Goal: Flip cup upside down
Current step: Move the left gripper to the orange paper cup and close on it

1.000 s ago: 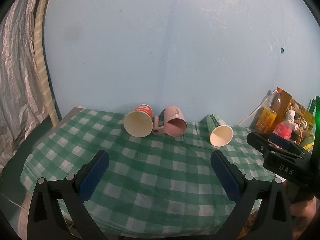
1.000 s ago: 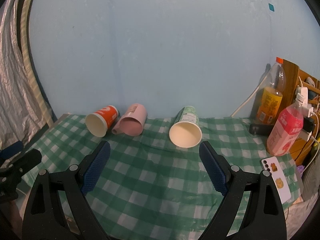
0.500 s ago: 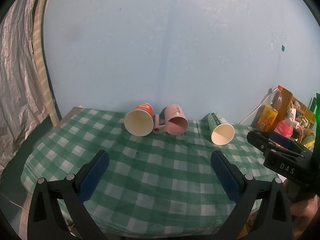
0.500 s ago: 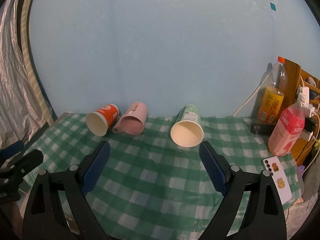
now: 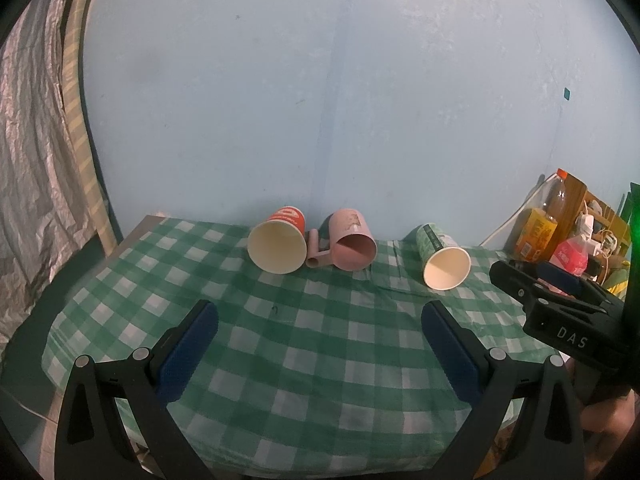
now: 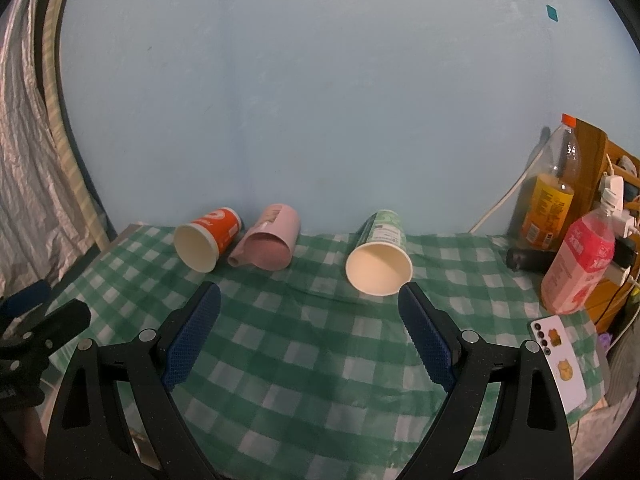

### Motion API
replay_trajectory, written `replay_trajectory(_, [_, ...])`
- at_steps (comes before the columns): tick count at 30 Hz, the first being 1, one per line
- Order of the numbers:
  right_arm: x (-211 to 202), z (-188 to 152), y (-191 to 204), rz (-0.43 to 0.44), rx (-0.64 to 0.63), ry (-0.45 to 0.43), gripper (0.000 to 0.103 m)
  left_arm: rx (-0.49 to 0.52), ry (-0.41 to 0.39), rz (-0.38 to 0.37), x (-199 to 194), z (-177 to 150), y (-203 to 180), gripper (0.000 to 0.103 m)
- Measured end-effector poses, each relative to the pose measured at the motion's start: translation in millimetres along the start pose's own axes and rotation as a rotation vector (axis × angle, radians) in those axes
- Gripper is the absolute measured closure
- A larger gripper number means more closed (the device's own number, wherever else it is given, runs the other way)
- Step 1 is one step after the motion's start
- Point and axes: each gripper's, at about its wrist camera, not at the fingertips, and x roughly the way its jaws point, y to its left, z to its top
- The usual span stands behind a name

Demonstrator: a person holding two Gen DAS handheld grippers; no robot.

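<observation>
Three cups lie on their sides near the back of the green checked tablecloth (image 5: pixel 320 344), mouths toward me: a red paper cup (image 5: pixel 278 246) (image 6: pixel 206 238), a pink mug (image 5: pixel 352 242) (image 6: pixel 270 242) with its handle toward the red cup, and a green paper cup (image 5: pixel 442 256) (image 6: pixel 380 256). My left gripper (image 5: pixel 320 316) is open and empty, hovering short of the cups. My right gripper (image 6: pixel 310 300) is open and empty, its right finger (image 6: pixel 428 344) just in front of the green cup. The right gripper also shows at the right edge of the left wrist view (image 5: pixel 560 312).
A blue wall rises close behind the cups. At the right stand an orange drink bottle (image 6: pixel 550 200), a pink bottle (image 6: pixel 580 264), a phone (image 6: pixel 560 360) and a wooden shelf with plugs. A silver curtain (image 5: pixel 28 160) hangs at the left.
Both grippers have drawn back and risen slightly; the cups look a little smaller and lower in both views. The cups have not moved.
</observation>
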Motion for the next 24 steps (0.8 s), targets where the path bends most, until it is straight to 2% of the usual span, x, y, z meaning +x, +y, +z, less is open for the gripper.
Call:
replay_trajectory(11, [10.0,1.5,-0.9,0.006,0.001,0.018,0.014,0.002,0.010,0.004,3.4,3.1,2.6,0.001])
replay_trajectory(16, [21.7,0.8,-4.0,0.015,0.005,0.044,0.014,0.027,0.028,0.016,18.3,13.6,4.1,0.001])
replay_trajectory(21, [34.6,7.8,-4.7,0.058,0.009,0.066,0.014,0.082,0.050,0.053,37.9,31.1,-0.2,0.001])
replay_trajectory(24, [44.2,18.0,-3.2,0.081,0.000,0.076,0.014,0.126,0.049,0.100,50.0,44.2,-1.2,0.001])
